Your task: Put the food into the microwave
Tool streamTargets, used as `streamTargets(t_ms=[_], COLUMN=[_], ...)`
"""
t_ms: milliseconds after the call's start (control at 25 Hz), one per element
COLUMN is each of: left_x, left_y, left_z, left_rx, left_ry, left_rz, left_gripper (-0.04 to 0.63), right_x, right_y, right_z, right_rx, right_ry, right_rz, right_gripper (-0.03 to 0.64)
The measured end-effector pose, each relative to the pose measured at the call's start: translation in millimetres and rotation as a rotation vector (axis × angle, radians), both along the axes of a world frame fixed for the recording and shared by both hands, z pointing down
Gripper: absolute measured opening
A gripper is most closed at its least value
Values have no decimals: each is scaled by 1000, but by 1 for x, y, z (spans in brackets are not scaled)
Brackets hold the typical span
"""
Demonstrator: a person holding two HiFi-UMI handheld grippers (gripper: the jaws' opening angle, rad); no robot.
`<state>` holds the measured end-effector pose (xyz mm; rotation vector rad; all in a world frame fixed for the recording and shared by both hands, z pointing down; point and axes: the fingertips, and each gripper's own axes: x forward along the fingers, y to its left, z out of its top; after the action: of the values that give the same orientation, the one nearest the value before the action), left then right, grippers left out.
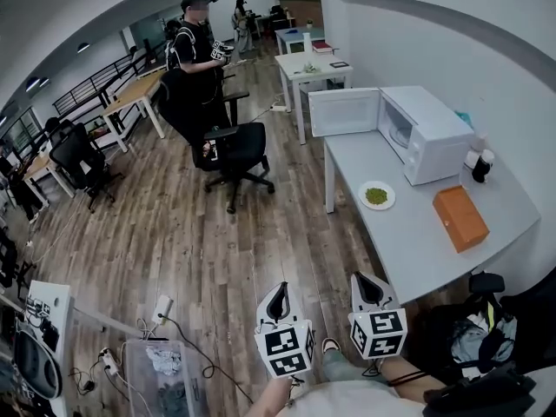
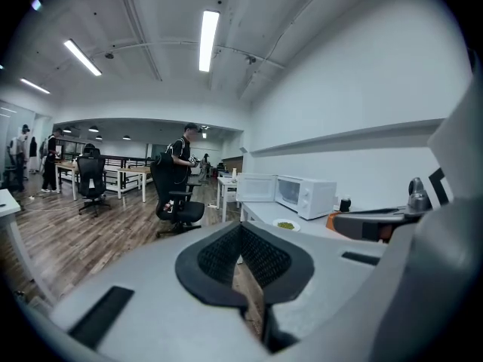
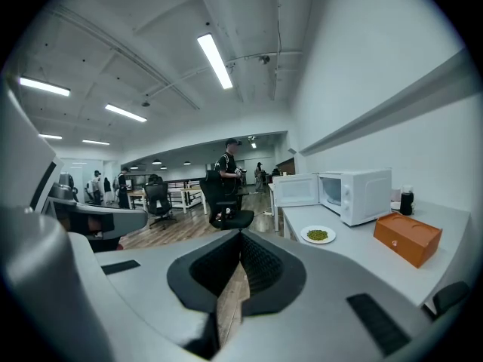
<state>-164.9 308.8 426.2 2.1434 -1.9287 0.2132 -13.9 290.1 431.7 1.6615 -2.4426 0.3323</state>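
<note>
A white plate of green food (image 1: 376,195) lies on the grey table (image 1: 408,241), in front of the white microwave (image 1: 426,133), whose door (image 1: 345,111) stands swung open to the left. Both grippers are held low, well short of the table, over the wooden floor. My left gripper (image 1: 279,295) is shut and empty, and my right gripper (image 1: 368,283) beside it is shut and empty too. The left gripper view looks past its closed jaws (image 2: 241,228) at the plate (image 2: 285,225) and microwave (image 2: 306,194). The right gripper (image 3: 241,236) faces the plate (image 3: 318,234) and microwave (image 3: 365,194).
An orange box (image 1: 460,217) sits on the table right of the plate, with dark bottles (image 1: 478,162) behind it by the wall. A black office chair (image 1: 239,150) stands on the floor left of the table. A person (image 1: 198,55) stands farther back among desks.
</note>
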Motion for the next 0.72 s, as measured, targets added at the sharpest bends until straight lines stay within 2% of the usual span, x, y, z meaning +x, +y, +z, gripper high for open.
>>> streamTargets(t_ms=[720], left_x=[1], left_y=[-127], left_z=[-5], left_rx=[-6], left_ry=[-18], left_rz=[-33], left_gripper=[-2], right_x=[-7], right_y=[-131], right_z=[-1], right_rx=[-11], right_ry=[-18], right_rz=[-53], right_gripper=[17])
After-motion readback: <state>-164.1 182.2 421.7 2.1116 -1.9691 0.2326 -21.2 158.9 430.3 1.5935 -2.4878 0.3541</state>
